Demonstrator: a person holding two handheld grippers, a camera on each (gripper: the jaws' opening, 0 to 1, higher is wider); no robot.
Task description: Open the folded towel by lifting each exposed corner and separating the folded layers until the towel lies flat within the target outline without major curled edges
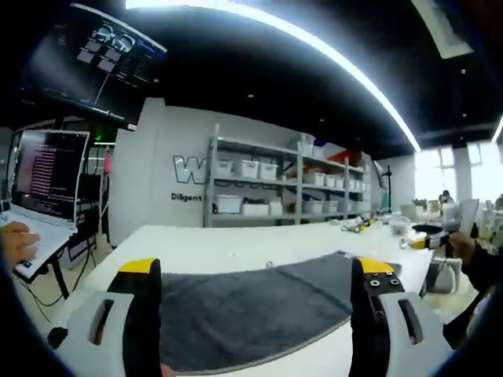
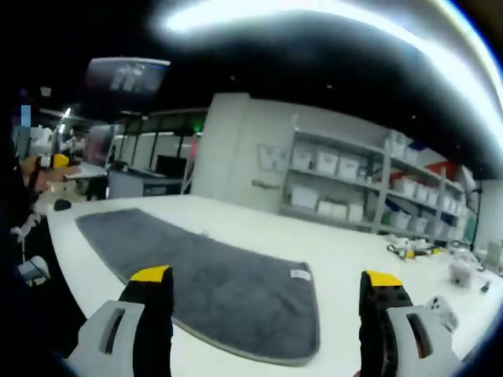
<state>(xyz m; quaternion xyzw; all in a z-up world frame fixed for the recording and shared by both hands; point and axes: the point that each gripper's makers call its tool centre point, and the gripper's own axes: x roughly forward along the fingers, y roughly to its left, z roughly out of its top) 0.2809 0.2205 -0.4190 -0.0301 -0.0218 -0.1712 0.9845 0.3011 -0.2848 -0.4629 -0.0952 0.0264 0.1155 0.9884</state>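
Both views low over the towel (shelves behind)

Towel lies flat on table, shelves behind it, laptop off the table's left end.

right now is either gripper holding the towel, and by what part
Nothing is held. The left gripper and the right gripper both stand open above the grey towel, which lies spread on the white table.

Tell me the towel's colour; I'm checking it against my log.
Dark grey, plain, with a small white label near one corner. The towel shows best in the right gripper view.
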